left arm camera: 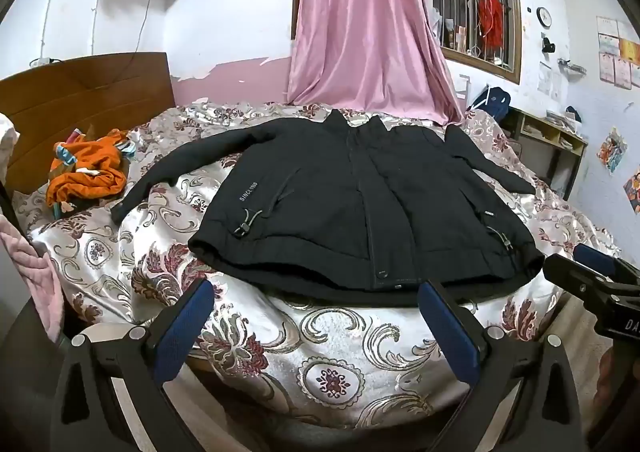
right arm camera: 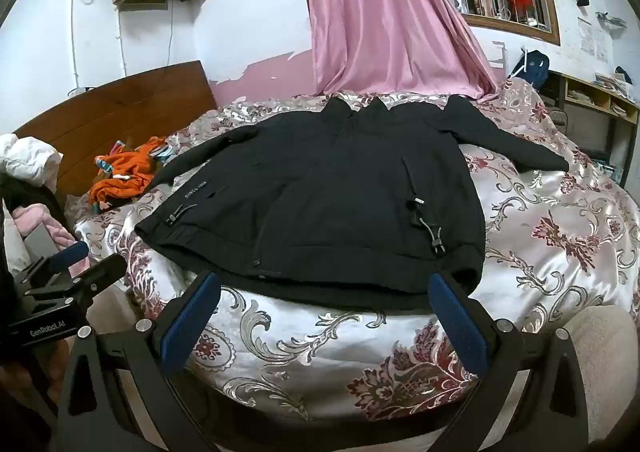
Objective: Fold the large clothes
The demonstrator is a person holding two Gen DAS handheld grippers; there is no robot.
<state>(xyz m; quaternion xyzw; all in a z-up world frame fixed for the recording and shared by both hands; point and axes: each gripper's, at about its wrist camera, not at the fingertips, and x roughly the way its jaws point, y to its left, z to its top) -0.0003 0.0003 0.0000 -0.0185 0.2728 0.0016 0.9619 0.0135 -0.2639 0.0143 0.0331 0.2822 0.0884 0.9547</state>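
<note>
The black jacket (left arm camera: 360,204) lies flat on the bed (left arm camera: 320,364), collar far, hem near, sleeves out left and right. Both the left gripper (left arm camera: 316,316) and right gripper (right arm camera: 324,316) hover spread and empty just short of the hem, the right one nearer the right corner.

A jacket (left arm camera: 360,204) is lying spread flat on the bedspread (left arm camera: 340,352), collar toward the curtain (left arm camera: 360,32) behind, a heap of clothes (left arm camera: 86,172) lying to its left before the headboard (left arm camera: 80,92).
</note>
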